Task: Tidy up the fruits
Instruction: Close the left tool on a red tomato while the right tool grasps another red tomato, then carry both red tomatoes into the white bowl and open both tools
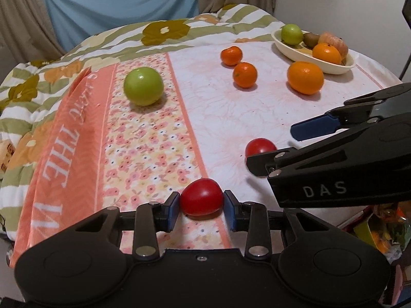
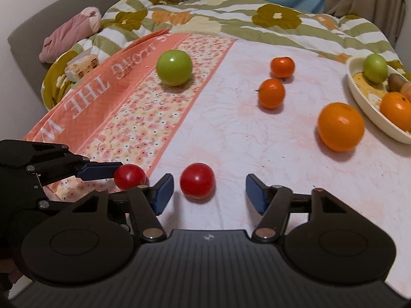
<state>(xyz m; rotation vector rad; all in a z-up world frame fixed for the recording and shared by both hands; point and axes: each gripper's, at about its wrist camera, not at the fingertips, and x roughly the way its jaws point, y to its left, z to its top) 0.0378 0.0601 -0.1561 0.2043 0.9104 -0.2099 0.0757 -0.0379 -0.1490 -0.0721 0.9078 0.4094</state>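
Both tongs were low over the cloth (image 2: 244,133) when I looked. My left gripper (image 1: 201,201) was closed on a red tomato (image 1: 201,197): its two blue pads pressed on the left and right side of the fruit, which sat at the border between the flowered stripe and the pale part of the cloth. Just to the right of it, my right gripper (image 2: 209,192) had its jaws half wide. A second red tomato (image 2: 197,181) lay between them, nearer to the left pad, and I saw a gap on both sides, so nothing was held there.

Farther back on the left, a green apple (image 1: 143,86) rested on the flowered stripe, well apart from the tongs. More to the right, two small tangerines (image 1: 238,64) lay near each other on the pale cloth. After them came a big orange (image 1: 305,77), just beside the cream bowl (image 1: 334,68). At the far right, this bowl carried another green apple (image 1: 291,34), an orange fruit (image 1: 326,53), something brown like a kiwi (image 1: 311,39) and a peeled citrus (image 1: 335,41) behind them.
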